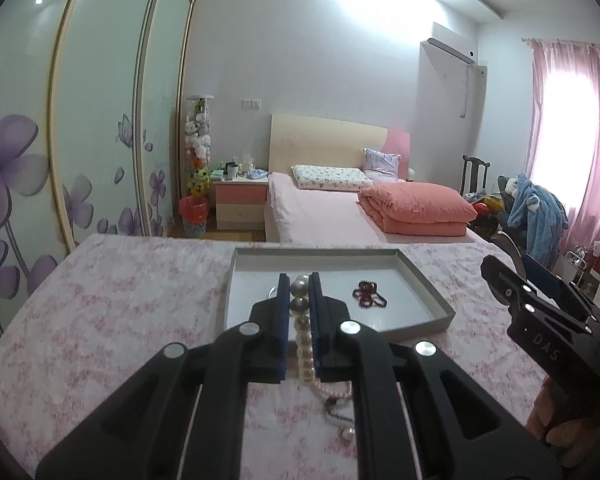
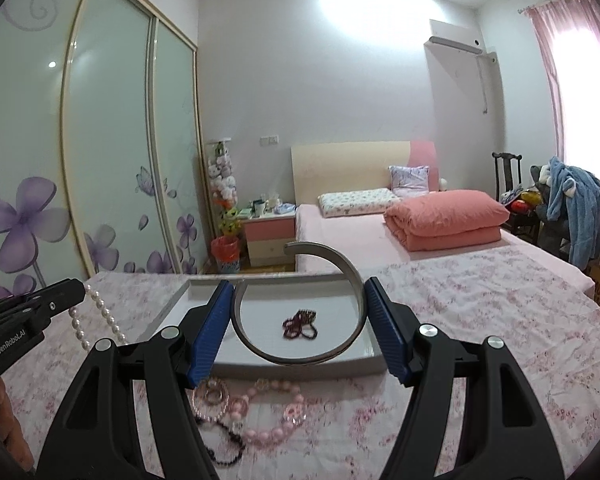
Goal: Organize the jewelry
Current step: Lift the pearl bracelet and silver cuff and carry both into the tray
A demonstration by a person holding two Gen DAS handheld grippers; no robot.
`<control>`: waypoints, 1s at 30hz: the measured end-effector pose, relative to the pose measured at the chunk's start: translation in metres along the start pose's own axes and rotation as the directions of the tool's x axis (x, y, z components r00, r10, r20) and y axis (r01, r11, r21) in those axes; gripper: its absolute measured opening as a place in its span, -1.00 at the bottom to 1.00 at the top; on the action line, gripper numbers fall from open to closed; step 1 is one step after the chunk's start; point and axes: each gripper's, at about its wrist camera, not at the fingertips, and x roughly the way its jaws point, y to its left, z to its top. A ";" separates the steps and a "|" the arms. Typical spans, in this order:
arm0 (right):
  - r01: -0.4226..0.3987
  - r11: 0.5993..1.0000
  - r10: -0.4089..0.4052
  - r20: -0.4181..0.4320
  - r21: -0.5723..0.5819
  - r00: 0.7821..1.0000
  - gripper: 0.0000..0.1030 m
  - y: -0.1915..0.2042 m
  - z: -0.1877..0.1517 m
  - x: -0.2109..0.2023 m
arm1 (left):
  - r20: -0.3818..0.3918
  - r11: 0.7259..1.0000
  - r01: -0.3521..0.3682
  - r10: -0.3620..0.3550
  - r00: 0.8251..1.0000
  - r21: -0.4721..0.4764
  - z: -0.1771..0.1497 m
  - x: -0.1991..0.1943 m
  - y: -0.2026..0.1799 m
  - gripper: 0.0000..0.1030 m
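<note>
The left tool (image 1: 299,286) was pinched narrow on a pearl necklace (image 1: 302,320), a few beads showing between its blue pads and the rest of the strand trailing back and down beneath it toward the floral worktop (image 1: 100,300). The right tool (image 2: 300,308) stood wider, its pads pressed on either side of a silver open bangle (image 2: 300,354) held upright, gap at the top. Just ahead of and below both tools lay the grey tray (image 2: 172,312), with a dark red beaded bracelet (image 2: 300,324) already inside. The right tool seemed nearer the tray's middle, so a short forward reach should place the bangle. Pink beads (image 2: 268,420) remained behind the tray, beneath the right tool.
</note>
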 end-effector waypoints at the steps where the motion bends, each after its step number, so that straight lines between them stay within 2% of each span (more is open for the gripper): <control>1: 0.004 1.000 -0.004 0.008 0.000 1.000 0.30 0.000 0.002 0.002 | 0.005 1.000 -0.004 0.004 1.000 0.000 0.003 0.003 -0.001 -0.81; 10: 0.029 1.000 -0.029 0.025 -0.008 0.999 0.30 -0.001 0.006 0.020 | -0.013 1.000 -0.005 0.005 1.000 0.006 0.021 0.036 -0.002 -0.81; 20: 0.051 0.999 -0.051 -0.001 0.011 0.999 0.30 -0.005 0.013 0.057 | -0.040 1.000 -0.013 0.013 0.999 -0.008 0.037 0.077 0.004 -0.81; 30: 0.061 0.998 -0.060 -0.102 0.002 0.993 0.30 -0.002 0.000 0.105 | -0.094 0.999 -0.007 0.003 0.996 -0.045 0.034 0.126 0.013 -0.81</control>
